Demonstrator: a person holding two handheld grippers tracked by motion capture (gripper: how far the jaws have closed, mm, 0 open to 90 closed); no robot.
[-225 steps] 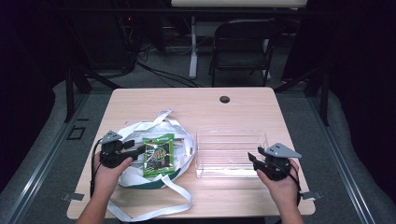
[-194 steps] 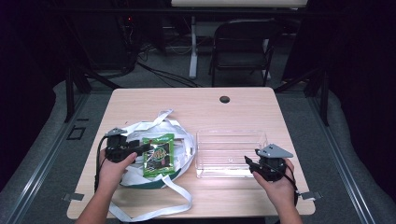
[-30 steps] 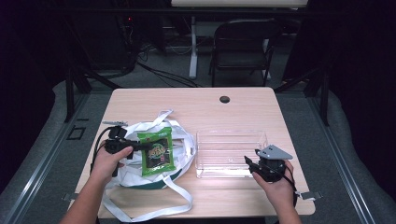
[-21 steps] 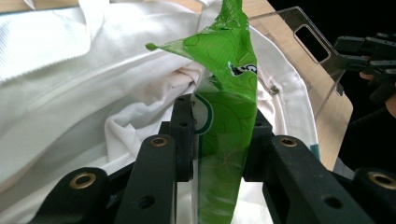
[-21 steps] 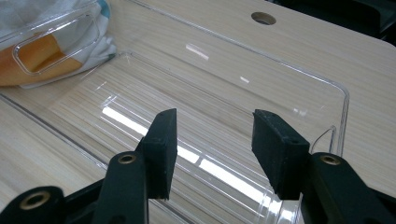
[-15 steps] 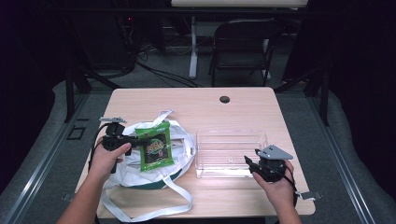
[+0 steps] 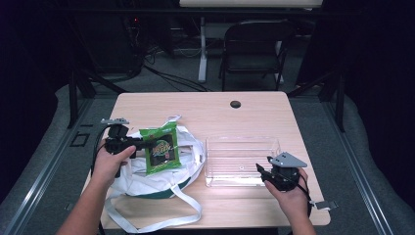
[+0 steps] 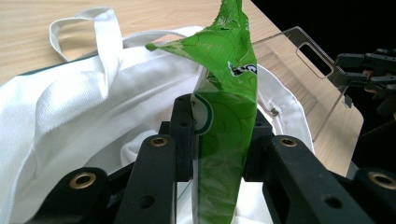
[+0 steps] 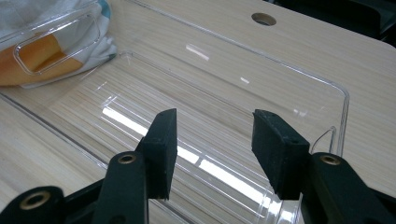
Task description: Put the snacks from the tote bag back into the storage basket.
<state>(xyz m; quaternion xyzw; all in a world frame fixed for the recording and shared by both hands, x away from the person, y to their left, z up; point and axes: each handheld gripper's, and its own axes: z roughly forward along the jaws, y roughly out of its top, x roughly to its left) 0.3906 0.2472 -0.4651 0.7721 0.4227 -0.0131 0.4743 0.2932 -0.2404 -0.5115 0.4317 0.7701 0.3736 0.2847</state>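
Above the bag (image 7: 161, 181): packet (image 7: 159, 148) pinched by left gripper (image 7: 139, 144), likely bound for tray (image 7: 242, 140); right gripper (image 7: 263, 172) spread.

My left gripper (image 7: 123, 142) is a black block with a small grey plate on top and a black cable looping off its left side. Seen along its own camera, each black jaw arm carries a brass-ringed hole and a plain screw hole, ending in square black pads (image 8: 183, 135). My right gripper (image 7: 273, 174) is black too, topped by a grey three-cornered plate, with a thin cable trailing near my wrist. Its jaws show the same brass eyelets and blunt rectangular pads (image 9: 161, 147). My forearms are bare, no sleeves.
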